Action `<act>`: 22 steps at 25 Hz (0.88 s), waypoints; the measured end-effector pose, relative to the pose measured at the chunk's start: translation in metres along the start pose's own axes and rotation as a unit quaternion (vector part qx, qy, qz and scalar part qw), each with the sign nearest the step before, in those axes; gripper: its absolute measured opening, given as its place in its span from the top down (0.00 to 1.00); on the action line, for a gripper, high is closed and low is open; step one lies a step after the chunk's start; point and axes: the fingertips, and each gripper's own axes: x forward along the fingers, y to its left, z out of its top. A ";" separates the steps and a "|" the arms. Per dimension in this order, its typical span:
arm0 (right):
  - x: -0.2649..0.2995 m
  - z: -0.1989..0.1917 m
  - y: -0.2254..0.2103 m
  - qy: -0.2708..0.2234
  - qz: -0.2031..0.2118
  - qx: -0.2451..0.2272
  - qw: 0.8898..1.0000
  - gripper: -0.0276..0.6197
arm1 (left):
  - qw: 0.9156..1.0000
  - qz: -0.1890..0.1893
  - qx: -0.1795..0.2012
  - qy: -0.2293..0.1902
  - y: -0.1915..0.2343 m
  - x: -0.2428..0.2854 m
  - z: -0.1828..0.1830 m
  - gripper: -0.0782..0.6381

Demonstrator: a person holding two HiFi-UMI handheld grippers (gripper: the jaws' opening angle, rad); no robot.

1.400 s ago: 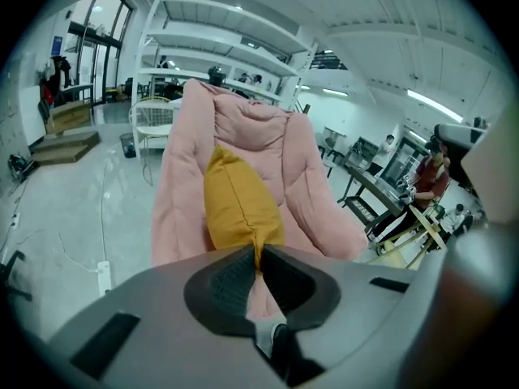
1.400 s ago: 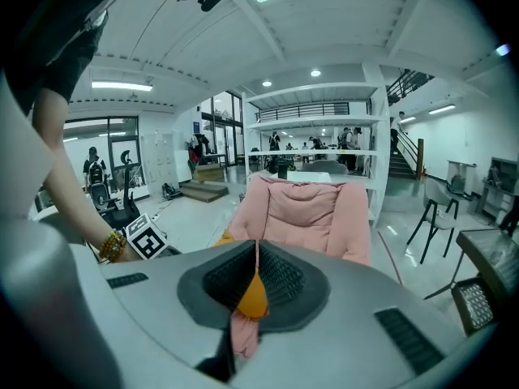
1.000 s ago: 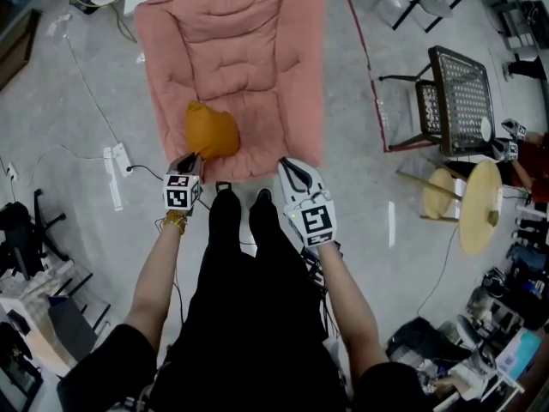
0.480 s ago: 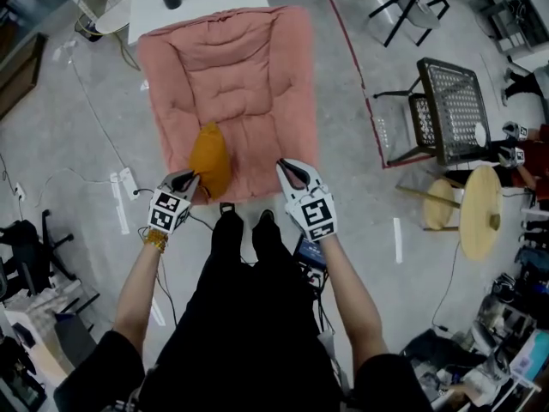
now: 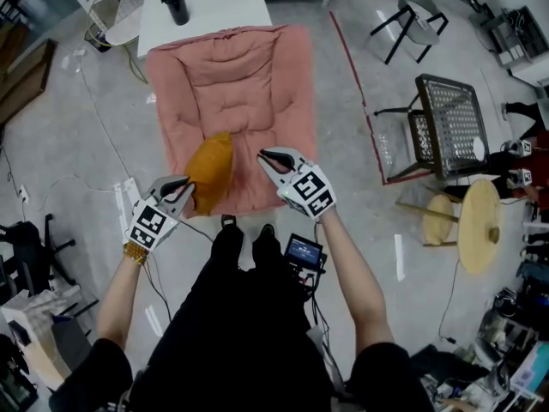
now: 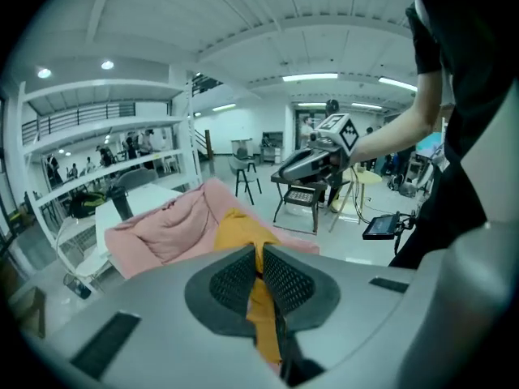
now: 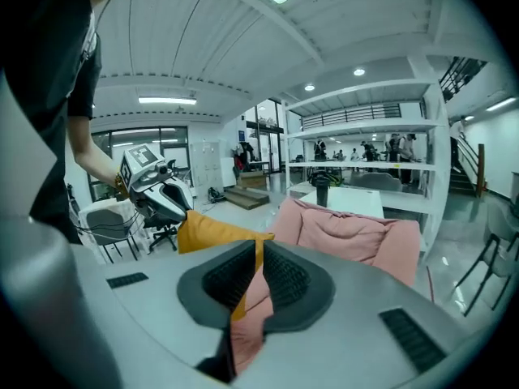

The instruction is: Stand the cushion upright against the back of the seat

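Observation:
The pink padded seat lies open on the floor ahead of me, its back at the far end. An orange cushion hangs on edge over the seat's front left part. My left gripper is shut on the cushion's near corner; in the left gripper view, orange fabric is pinched between the jaws. My right gripper hovers over the seat's front right, just right of the cushion, shut and empty. In the right gripper view its jaws point at the cushion and the seat.
A white table with a black cup stands behind the seat. A black mesh chair and a round wooden table are to the right. Cables run over the floor at left; a small screen sits by my feet.
My left gripper has risen with the cushion, which went from slumped on the seat to hanging on edge. My right gripper has moved up and left, closer to the cushion.

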 end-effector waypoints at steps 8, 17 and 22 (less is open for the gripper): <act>0.015 0.061 -0.024 -0.035 0.051 0.024 0.998 0.93 | 0.996 -0.005 0.091 -0.016 0.007 -0.046 0.066 0.84; 0.035 0.070 -0.014 -0.059 0.104 0.123 0.985 0.72 | 0.994 0.003 0.107 -0.027 0.005 -0.053 0.080 0.84; 0.047 0.056 -0.011 -0.030 0.121 0.146 0.981 0.78 | 0.994 0.002 0.104 -0.027 0.001 -0.049 0.081 0.84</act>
